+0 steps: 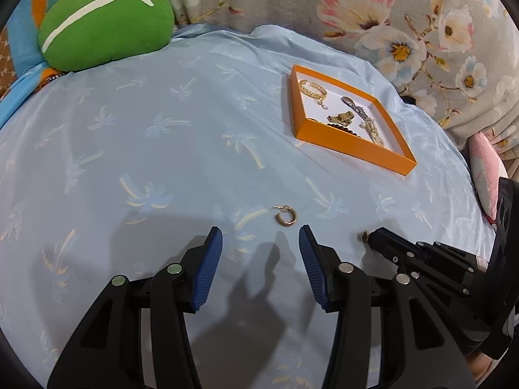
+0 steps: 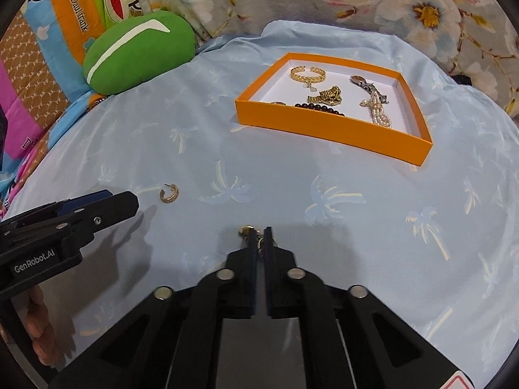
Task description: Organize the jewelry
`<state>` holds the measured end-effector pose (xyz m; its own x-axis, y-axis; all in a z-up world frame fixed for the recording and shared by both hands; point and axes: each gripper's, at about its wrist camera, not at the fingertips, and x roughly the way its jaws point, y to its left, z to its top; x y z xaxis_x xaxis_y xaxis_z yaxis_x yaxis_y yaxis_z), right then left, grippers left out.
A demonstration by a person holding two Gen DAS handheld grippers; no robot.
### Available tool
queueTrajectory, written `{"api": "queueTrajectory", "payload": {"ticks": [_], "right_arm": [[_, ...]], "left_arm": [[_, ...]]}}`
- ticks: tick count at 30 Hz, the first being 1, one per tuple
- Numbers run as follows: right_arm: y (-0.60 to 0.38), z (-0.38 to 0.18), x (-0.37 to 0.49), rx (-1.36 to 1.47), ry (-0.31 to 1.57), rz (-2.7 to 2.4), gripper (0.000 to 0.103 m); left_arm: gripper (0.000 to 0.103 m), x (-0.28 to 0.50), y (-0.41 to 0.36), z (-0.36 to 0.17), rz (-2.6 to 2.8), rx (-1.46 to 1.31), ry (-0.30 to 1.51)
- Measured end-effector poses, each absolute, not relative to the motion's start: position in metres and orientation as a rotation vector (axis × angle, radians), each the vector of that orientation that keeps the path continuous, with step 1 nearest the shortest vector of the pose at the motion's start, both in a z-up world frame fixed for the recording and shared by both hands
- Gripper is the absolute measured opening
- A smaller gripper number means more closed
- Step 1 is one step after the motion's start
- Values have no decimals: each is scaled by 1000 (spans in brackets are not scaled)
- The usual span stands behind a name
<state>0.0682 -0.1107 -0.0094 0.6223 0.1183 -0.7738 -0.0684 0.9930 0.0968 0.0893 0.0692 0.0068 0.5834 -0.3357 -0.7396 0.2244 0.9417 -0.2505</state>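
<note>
A gold hoop earring (image 1: 286, 218) lies on the light blue sheet, just ahead of my left gripper (image 1: 261, 238), whose blue pads stand open and apart from it. The same hoop (image 2: 168, 193) shows in the right wrist view, beside the left gripper's fingertips (image 2: 125, 201). My right gripper (image 2: 258, 236) is shut on a small gold jewelry piece (image 2: 245, 229) down at the sheet; that piece (image 1: 362, 236) peeks out at its tip in the left view. An orange tray (image 2: 324, 128) farther back holds a gold bracelet (image 2: 306, 74), a watch, a gold chain, dark beads and pearls (image 2: 379, 111).
A green cushion (image 1: 103, 26) sits at the back left on colourful bedding. A floral blanket (image 1: 421, 26) rises behind and to the right of the tray (image 1: 353, 144). A pink pillow (image 1: 483, 168) lies at the right edge. A hand (image 2: 39, 324) holds the left gripper.
</note>
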Motion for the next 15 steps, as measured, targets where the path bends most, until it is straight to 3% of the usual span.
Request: {"api": "queueTrajectory", "payload": {"ticks": [8,10,11,15], "right_arm": [[-140,-9,53,158,895,67,2],[-145,-10,50,183,897,70,2],[-146,-11,49,189,897,72,2],[-148,-12,49,211,886,82,3]], "left_arm": [[46,104,35,4,-351,-90,900],[39,108,30,0,-348,-85,903],[31,109,28,-2,-341,-82,901],[17,110,28,-3,-331,-68,875]]}}
